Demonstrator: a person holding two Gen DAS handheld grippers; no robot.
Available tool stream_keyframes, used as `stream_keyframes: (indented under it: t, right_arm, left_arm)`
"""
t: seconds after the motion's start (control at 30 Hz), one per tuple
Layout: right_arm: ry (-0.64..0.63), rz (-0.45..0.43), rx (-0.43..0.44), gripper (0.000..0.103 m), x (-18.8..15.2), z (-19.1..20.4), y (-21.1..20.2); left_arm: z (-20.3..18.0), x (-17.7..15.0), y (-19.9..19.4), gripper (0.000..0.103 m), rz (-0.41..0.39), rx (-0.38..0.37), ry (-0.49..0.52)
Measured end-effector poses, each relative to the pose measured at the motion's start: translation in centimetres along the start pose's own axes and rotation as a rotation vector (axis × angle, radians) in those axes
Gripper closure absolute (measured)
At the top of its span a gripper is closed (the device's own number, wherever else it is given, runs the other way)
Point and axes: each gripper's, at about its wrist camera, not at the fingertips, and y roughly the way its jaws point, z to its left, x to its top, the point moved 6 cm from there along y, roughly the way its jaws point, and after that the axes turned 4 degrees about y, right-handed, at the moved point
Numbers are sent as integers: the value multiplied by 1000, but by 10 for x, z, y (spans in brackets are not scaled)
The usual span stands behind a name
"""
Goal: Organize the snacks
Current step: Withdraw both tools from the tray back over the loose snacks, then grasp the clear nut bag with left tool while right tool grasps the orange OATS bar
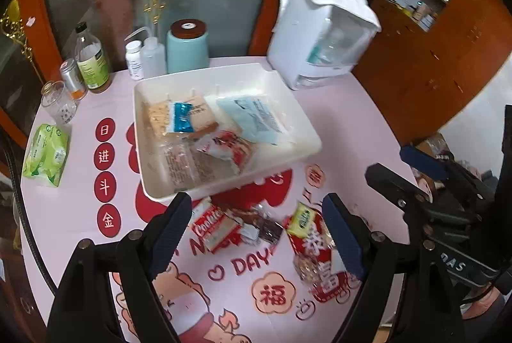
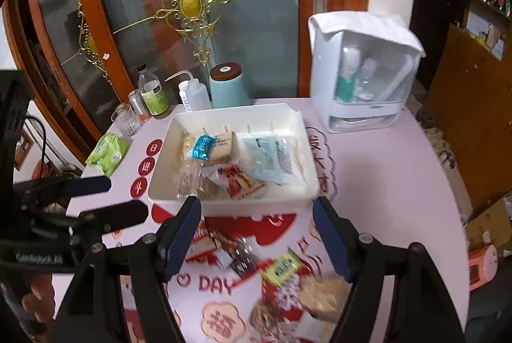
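Jaws: both spread wide and holding nothing; left gripper [image 1: 256, 234] and right gripper [image 2: 256, 234] hover low in their frames, above the loose snacks.
Tray: white tray [image 1: 315, 131] sits mid-frame, several packets already inside.
Loose snacks: cookie pack [image 1: 212, 226], dark wrapper [image 1: 265, 226], yellow packet [image 1: 302, 218] lie on the table [image 1: 64, 215] just below the tray's near rim.
Step in hand: probably choosing the next packet; pinch one alone across its short side, lift over the rim.
Room: bottles [image 1: 92, 61] at upper left, white box [image 1: 320, 35] at upper right, both apart from the tray; bare tabletop at right.
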Motion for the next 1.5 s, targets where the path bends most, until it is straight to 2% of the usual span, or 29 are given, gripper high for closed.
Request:
stream_keyframes:
  t: [0.2,0.4,0.47,0.6,0.7,0.87,1.0,1.17,1.5]
  right_arm:
    - [-46,-8,-75,30,-37,-13,-46]
    - [-68,1,-187,30,-86,-39,-73]
    - [-71,14,-227,30,-103,-49,-76]
    - [-77,41,-239,30,-133,-64,-74]
    - [-110,48,-245,30,-150,-75,-70]
    - [-168,77,-183,30,-170,-100,-54]
    - [-238,140,-122,30,-181,-125,-32]
    - [-344,179,-32,30,-196,-150,-3]
    - [-502,282,130,30,-234,-150,62]
  left_arm:
    - [-27,-27,-21,20,-3,-12,48]
    - [-52,-62,-29,21,0,79,154]
    - [-56,-72,-27,21,7,85,176]
    - [-61,-96,-18,20,26,78,161]
    - [-63,-109,-4,21,42,110,134]
    - [-71,-130,26,21,103,153,77]
    - [-82,-142,50,21,138,156,0]
    - [-102,-157,96,21,200,190,-66]
    - [-114,-179,167,21,307,242,-156]
